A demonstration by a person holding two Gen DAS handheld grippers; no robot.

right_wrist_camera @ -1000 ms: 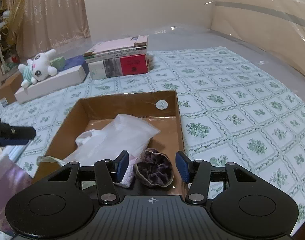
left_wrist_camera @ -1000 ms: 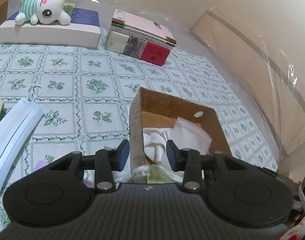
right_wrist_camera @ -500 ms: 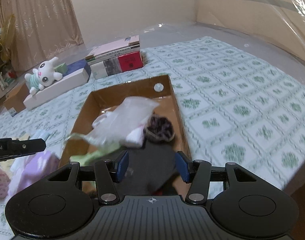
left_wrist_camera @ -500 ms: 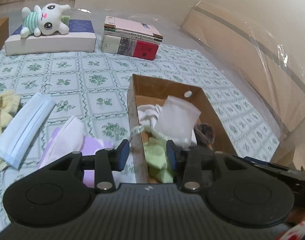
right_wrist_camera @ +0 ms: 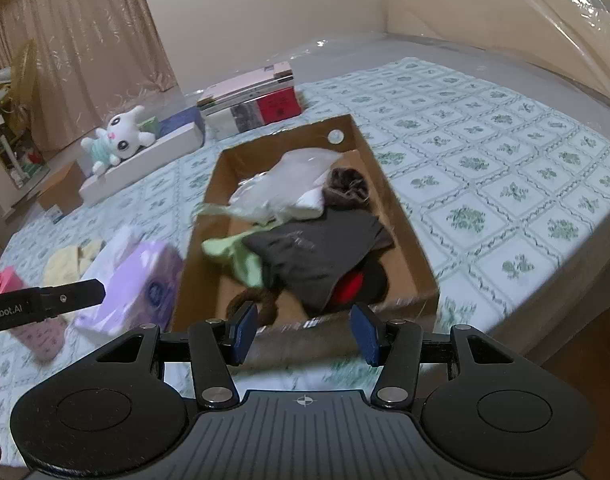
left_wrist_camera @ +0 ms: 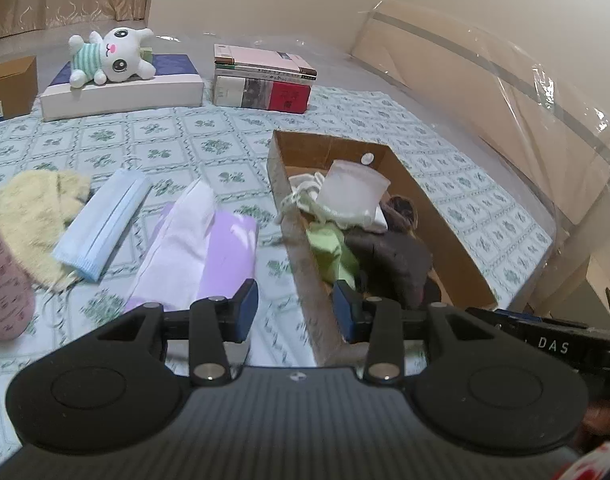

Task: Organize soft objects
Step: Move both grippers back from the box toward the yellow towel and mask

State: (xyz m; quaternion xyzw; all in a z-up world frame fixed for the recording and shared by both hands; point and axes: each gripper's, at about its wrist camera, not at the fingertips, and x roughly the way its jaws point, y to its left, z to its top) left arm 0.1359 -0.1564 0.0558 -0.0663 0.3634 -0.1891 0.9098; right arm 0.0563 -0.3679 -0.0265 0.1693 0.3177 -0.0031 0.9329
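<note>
An open cardboard box (left_wrist_camera: pixel 457 248) (right_wrist_camera: pixel 409 232) lies on the bed. It holds a clear plastic pouch (left_wrist_camera: pixel 353 192), a green cloth (right_wrist_camera: pixel 237 256), a dark brown garment (right_wrist_camera: pixel 317 252) and a brown scrunchie (right_wrist_camera: pixel 347 186). Left of the box lie a purple tissue pack (left_wrist_camera: pixel 209 252), a blue face mask (left_wrist_camera: pixel 105 220), a yellow cloth (left_wrist_camera: pixel 33 208) and a pink item (left_wrist_camera: pixel 1 280). My left gripper (left_wrist_camera: pixel 295 310) hangs open over the box's near left wall, gripping nothing. Just short of the box's near end my right gripper (right_wrist_camera: pixel 305 330) is open and empty.
A plush rabbit (left_wrist_camera: pixel 109 56) rests on a flat white box (left_wrist_camera: pixel 121 96) at the far side, next to a stack of books (left_wrist_camera: pixel 265 80). A small brown carton (left_wrist_camera: pixel 9 88) stands far left. Plastic-wrapped headboard (left_wrist_camera: pixel 505 92) on the right; the bed edge lies near the box's right side.
Both grippers have drawn back from the box, so its whole contents and the items to its left now show. The box has stayed put. Jaw openings look unchanged.
</note>
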